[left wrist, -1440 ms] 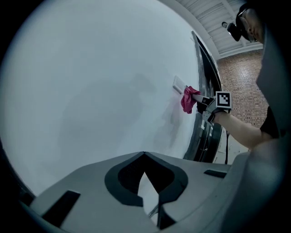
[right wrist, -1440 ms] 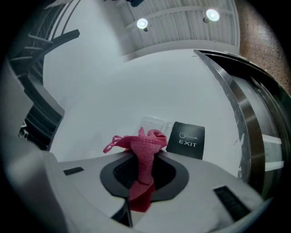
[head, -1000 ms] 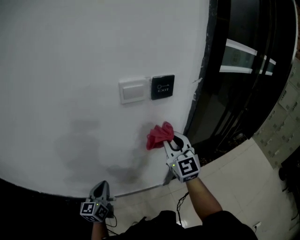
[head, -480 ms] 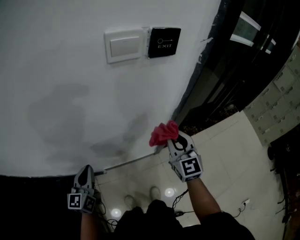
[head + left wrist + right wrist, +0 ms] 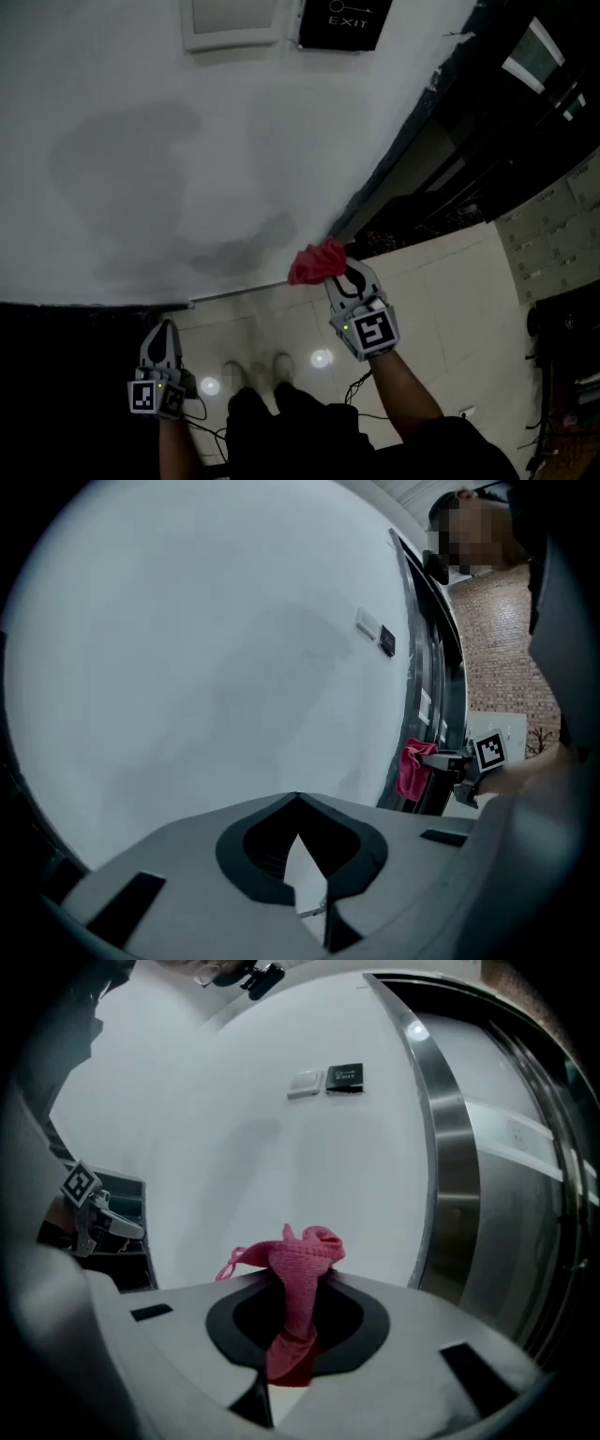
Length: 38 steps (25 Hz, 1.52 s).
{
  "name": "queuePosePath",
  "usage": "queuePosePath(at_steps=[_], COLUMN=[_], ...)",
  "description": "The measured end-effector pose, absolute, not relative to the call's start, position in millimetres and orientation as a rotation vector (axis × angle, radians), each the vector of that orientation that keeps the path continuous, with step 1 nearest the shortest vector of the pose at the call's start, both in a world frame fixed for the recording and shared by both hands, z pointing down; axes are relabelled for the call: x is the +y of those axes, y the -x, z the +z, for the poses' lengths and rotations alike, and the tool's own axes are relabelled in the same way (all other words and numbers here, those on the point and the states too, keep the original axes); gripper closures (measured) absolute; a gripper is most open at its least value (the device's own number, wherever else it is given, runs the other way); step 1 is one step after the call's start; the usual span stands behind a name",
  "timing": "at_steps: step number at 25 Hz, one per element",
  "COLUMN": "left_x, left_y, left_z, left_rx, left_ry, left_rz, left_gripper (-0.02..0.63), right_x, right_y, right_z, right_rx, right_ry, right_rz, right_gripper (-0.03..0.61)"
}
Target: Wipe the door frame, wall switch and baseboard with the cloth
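1. One pink cloth (image 5: 314, 263) is pinched in the clenched right claw (image 5: 344, 275), at lower centre of the head view. It is held at the foot of the white wall (image 5: 141, 112), beside the dark door frame (image 5: 396, 161).
2. It is judged light, soft and limp; a bunched fold is best gripped, so that a pad is left protruding for wiping.
3. The left claw (image 5: 163, 328) is closed on nothing, at lower left.
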<state>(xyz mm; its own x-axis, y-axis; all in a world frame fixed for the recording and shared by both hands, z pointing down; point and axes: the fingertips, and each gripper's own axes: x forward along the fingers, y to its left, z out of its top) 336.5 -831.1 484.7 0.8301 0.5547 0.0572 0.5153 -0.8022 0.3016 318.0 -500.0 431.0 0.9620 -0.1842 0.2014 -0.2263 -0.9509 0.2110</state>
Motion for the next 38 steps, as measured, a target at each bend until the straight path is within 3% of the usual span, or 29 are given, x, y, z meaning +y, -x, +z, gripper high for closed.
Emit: queuePosePath(at_steps=[19, 38], left_x=[-859, -921], left_y=[-331, -431], left_z=[621, 974], left_rx=[0.772, 0.774], left_ry=[-2.770, -2.845], left_rz=[0.444, 0.208], left_gripper=[0.620, 0.620], right_x=[-611, -756], right_y=[-335, -428], right_z=[639, 981], right_rx=[-0.622, -1.114], right_ry=[-2.923, -2.708], right_rz=[0.551, 0.302], right_gripper=[0.528, 0.528])
